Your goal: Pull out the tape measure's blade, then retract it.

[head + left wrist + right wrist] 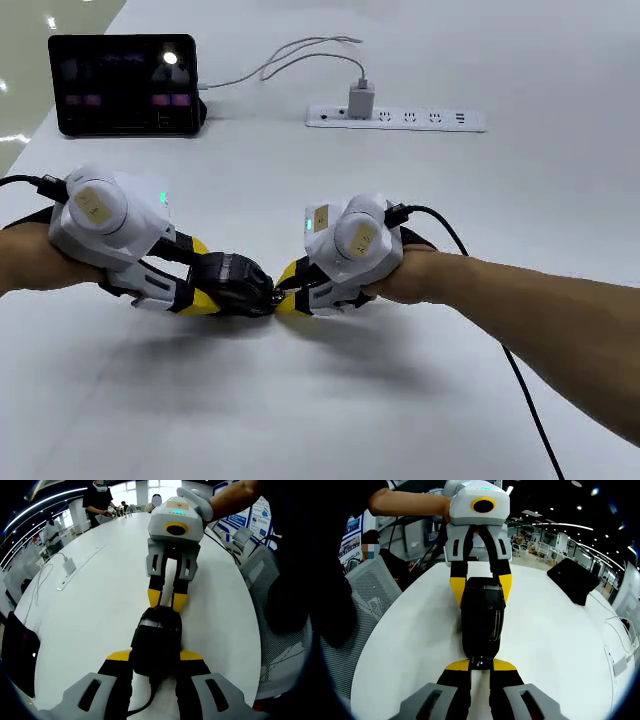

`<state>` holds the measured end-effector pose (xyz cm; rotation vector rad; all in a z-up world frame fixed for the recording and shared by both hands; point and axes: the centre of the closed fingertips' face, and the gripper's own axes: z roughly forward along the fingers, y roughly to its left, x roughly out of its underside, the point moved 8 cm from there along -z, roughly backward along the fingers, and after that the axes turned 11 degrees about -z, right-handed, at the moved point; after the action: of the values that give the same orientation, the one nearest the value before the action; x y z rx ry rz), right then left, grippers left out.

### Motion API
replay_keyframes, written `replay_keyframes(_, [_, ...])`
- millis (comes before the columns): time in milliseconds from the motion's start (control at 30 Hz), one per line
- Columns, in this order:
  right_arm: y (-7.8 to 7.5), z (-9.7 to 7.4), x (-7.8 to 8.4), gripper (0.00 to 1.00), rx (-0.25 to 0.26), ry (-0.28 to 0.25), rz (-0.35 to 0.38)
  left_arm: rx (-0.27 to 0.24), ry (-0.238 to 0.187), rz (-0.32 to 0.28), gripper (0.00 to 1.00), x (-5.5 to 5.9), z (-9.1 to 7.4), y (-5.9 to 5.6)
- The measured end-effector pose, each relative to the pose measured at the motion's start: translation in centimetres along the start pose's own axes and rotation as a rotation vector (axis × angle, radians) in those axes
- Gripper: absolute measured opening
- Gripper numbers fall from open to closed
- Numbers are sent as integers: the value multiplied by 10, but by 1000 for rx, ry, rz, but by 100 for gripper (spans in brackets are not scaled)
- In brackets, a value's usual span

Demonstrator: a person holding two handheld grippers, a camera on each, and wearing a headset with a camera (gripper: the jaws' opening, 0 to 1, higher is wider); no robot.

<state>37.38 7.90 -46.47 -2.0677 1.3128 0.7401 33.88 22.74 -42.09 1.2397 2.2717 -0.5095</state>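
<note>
Left gripper point(212, 287) clasping tape measure point(237, 282), tablet point(125, 85) behind

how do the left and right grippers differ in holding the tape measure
The left gripper has jaws spread wide, the right gripper nearly shut. The left gripper clamps the tape measure by its case sides, the right gripper nips its front end. Both have yellow tips.

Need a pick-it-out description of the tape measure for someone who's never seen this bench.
On the white table, find where the two hand-held grippers meet tip to tip. The tape measure is the chunky black case clamped in the yellow-tipped jaws of the left hand-held gripper, facing the right hand-held gripper. It's the only black thing being held; the black tablet stands far back.
</note>
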Motion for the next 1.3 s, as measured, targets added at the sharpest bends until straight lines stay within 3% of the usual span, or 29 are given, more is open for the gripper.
replay_keyframes(467, [0, -1, 1, 9, -16, 4, -6, 12, 0, -1, 26, 0, -1, 1])
replay_keyframes(1300, [3, -21, 15, 9, -23, 46, 0, 16, 35, 5, 26, -1, 0, 1])
